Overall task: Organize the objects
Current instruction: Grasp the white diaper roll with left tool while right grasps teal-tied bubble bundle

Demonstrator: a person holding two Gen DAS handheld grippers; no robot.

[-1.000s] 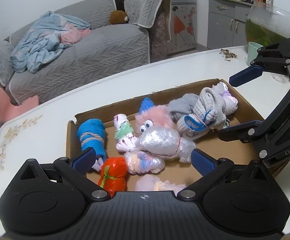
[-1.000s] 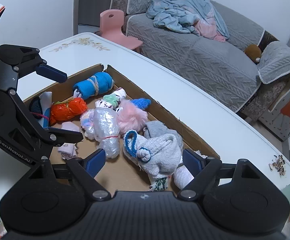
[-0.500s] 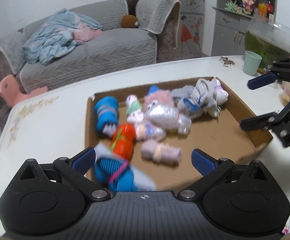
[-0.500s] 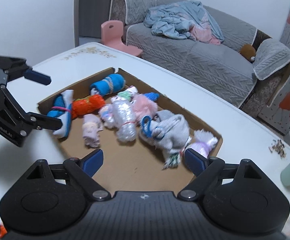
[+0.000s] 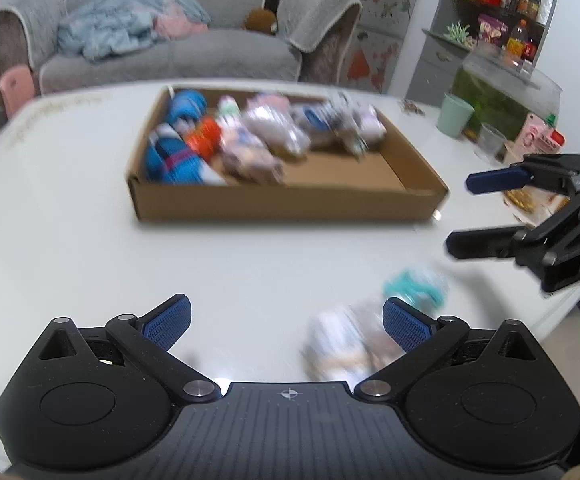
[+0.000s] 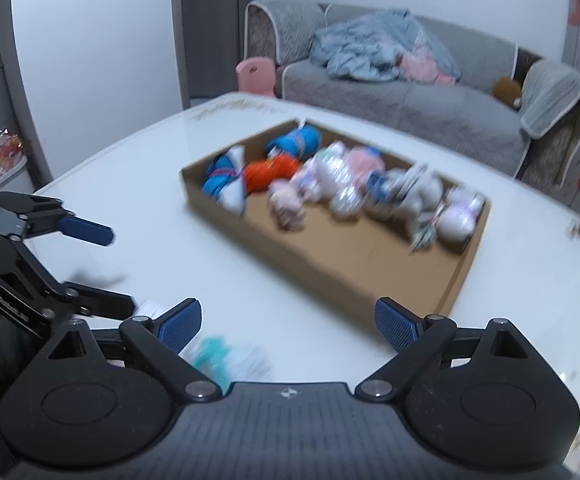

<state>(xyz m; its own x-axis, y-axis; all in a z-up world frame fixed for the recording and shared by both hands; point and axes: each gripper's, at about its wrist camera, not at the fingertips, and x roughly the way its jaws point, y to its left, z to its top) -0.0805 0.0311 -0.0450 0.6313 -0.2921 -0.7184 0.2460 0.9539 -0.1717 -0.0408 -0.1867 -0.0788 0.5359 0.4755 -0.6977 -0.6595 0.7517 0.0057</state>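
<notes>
White table (image 5: 69,208) now separates both spread, empty grippers, left (image 5: 285,322) and right (image 6: 287,326), from the receded cardboard box (image 5: 290,202).

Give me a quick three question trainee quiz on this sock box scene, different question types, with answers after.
1. True or false: the left gripper holds a bundle.
2. Which bundle lies nearest the box's left front corner in the left wrist view? A orange, B blue, C pink.
3. Fill in: the teal and white bundle lies on the ___, outside the box.

Key: 1 false, its fingers are apart and empty. 2 B, the blue bundle. 3 table.
</notes>
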